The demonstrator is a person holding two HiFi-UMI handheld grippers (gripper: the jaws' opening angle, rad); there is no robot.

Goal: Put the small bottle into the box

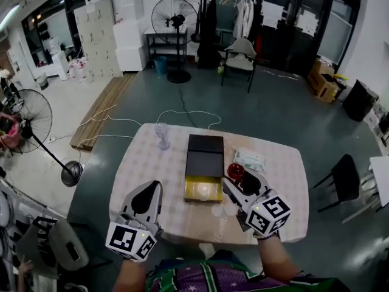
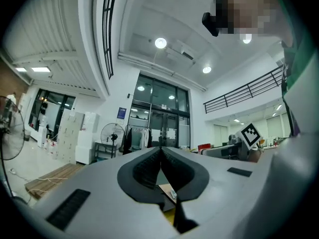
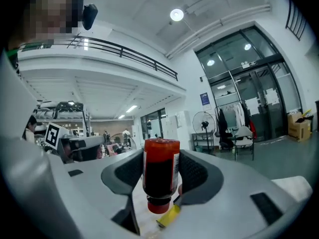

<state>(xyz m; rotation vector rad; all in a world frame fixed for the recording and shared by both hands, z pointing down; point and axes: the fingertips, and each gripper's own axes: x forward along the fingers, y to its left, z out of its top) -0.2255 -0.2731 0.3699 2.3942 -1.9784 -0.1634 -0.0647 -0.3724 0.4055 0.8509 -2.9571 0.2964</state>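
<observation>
Both claws point level over the counter (image 1: 152,163): left claw (image 1: 156,185) pinched shut, empty; right claw (image 1: 233,176) clamps the small bottle (image 3: 160,171), whose downward cap (image 3: 158,206) only the right gripper view shows.

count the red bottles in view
1: the bottle is clamped cap-down in the right gripper, just right of the box on the table. Others may be hidden.

The person is wearing a top (image 1: 206,280) patterned in purple, green and white. The left gripper (image 1: 155,185) and right gripper (image 1: 240,178) are showing smooth pale grey shells with dark rectangular slots (image 2: 70,208), black ribbed pads (image 2: 144,169) lining the jaws, and each is bearing a white cube (image 1: 130,241) printed with black square markers
</observation>
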